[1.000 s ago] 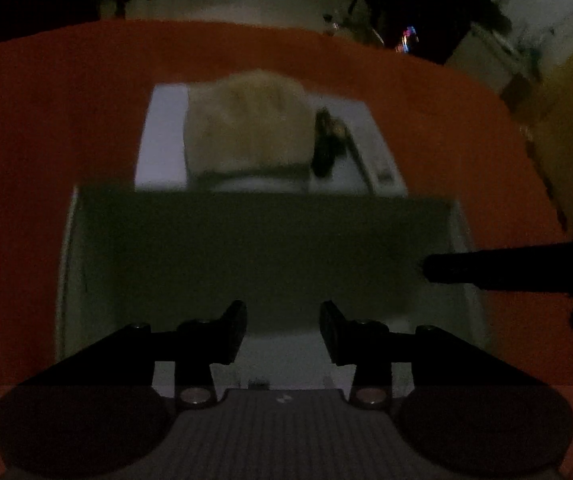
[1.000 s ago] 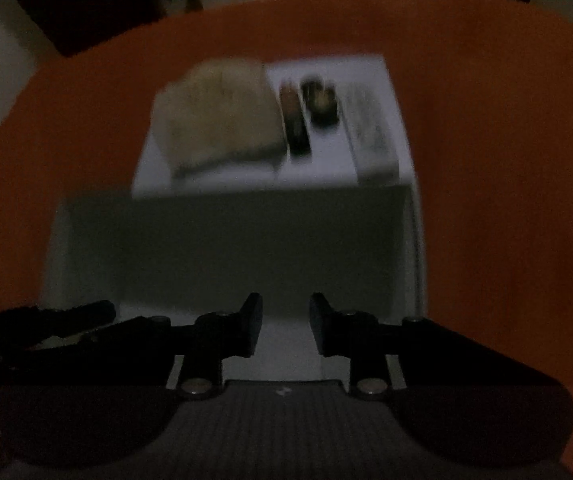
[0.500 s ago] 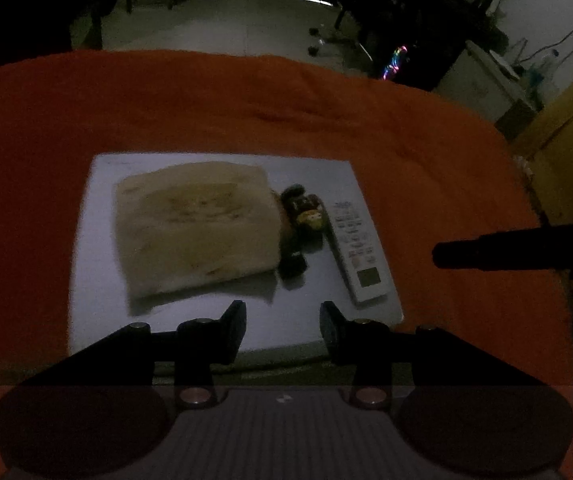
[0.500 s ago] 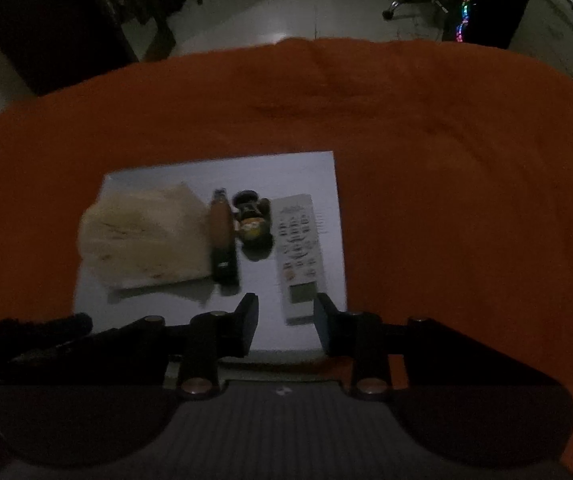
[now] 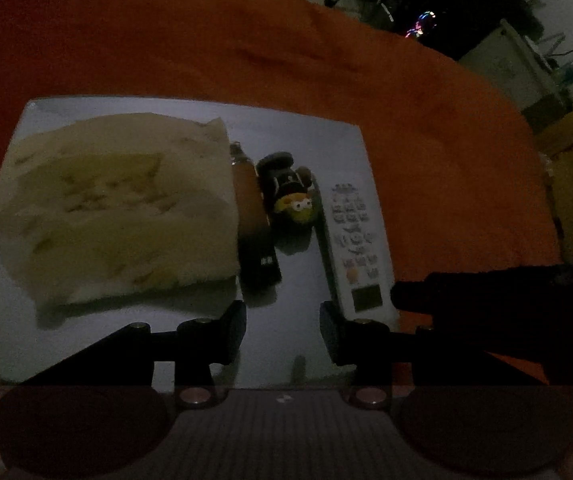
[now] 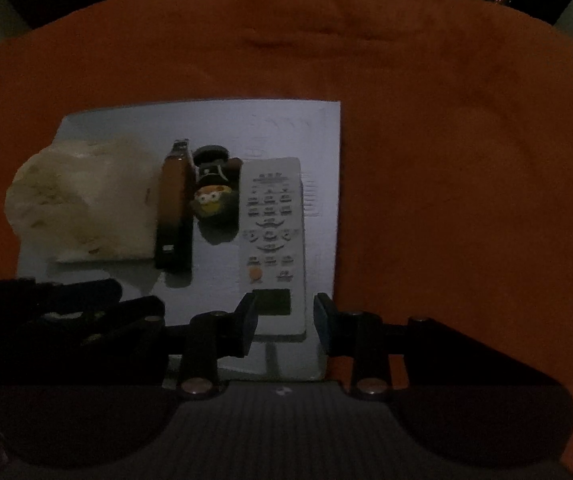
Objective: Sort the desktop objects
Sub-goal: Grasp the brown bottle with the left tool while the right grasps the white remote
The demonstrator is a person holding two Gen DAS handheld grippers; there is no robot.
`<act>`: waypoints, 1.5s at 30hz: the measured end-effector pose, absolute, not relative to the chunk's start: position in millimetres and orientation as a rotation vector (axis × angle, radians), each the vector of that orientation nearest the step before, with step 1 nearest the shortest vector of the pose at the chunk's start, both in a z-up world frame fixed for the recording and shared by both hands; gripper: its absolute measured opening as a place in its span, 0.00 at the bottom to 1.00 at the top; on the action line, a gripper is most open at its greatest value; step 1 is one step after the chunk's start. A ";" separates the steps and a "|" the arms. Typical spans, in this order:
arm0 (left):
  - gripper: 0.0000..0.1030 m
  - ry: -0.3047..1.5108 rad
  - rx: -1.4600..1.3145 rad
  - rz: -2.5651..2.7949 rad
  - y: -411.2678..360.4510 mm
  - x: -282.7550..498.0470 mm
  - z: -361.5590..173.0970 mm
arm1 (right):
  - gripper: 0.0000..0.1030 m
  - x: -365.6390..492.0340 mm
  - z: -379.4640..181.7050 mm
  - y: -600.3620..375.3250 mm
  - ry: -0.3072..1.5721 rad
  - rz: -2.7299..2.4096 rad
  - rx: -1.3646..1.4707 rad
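Observation:
A white board (image 5: 294,136) (image 6: 246,128) lies on the orange cloth. On it, left to right, are a folded cream cloth (image 5: 118,208) (image 6: 82,200), a brown-and-black stick-shaped item (image 5: 248,208) (image 6: 172,208), a small toy figure with a yellow face (image 5: 290,192) (image 6: 212,192) and a white remote (image 5: 356,240) (image 6: 272,220). My left gripper (image 5: 282,328) hangs open over the board's near edge, nothing between its fingers. My right gripper (image 6: 284,328) is open, pointing steeply down over the remote's near end, pads not touching it.
The orange cloth (image 5: 246,40) (image 6: 446,160) covers the whole table. The right gripper's dark finger (image 5: 426,292) reaches in beside the remote, and the left gripper's body (image 6: 46,308) shows at lower left. Dim floor and furniture (image 5: 526,52) lie beyond the far edge.
Both grippers have moved forward and down toward the board, which now looks much larger. The pale box that filled the foreground a second ago has left both views.

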State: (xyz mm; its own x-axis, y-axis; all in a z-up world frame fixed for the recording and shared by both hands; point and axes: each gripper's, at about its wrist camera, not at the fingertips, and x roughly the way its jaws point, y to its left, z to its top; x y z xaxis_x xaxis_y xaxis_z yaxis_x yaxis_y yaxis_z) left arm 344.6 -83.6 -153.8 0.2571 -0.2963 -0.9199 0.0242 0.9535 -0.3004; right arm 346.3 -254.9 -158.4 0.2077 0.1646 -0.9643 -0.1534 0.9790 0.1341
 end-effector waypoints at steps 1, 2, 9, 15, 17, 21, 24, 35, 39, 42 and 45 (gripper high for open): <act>0.35 1.304 -0.245 -0.211 -84.9 349.5 -158.2 | 0.33 347.8 -161.2 -257.7 1.346 0.224 0.015; 0.35 1.315 -0.246 -0.204 -85.9 354.3 -162.4 | 0.33 348.9 -162.8 -260.5 1.349 0.226 0.021; 0.35 1.352 -0.205 -0.162 -91.0 371.5 -181.6 | 0.33 358.2 -173.3 -267.6 1.369 0.262 0.052; 0.35 1.344 -0.191 -0.129 -89.4 384.3 -188.6 | 0.36 363.8 -181.0 -251.8 1.375 0.275 0.022; 0.26 1.340 -0.202 -0.126 -89.6 388.0 -189.1 | 0.36 365.5 -184.7 -246.0 1.376 0.264 0.010; 0.23 1.332 -0.224 -0.128 -85.8 388.8 -189.5 | 0.36 367.6 -189.3 -234.8 1.378 0.274 -0.007; 0.21 1.327 -0.211 -0.131 -79.6 385.2 -188.0 | 0.40 367.5 -189.9 -226.1 1.386 0.269 -0.040; 0.21 1.376 -0.157 -0.156 -41.4 351.4 -177.0 | 0.68 380.2 -192.6 -213.2 1.378 0.178 -0.038; 0.25 1.349 -0.138 -0.143 -35.7 352.8 -176.2 | 0.59 381.4 -200.1 -203.6 1.396 0.167 -0.097; 0.25 1.342 -0.149 -0.135 -36.7 361.7 -179.3 | 0.50 380.3 -202.8 -204.0 1.384 0.149 -0.110; 0.25 1.338 -0.145 -0.127 -39.9 367.8 -181.4 | 0.49 378.0 -200.4 -207.5 1.376 0.153 -0.092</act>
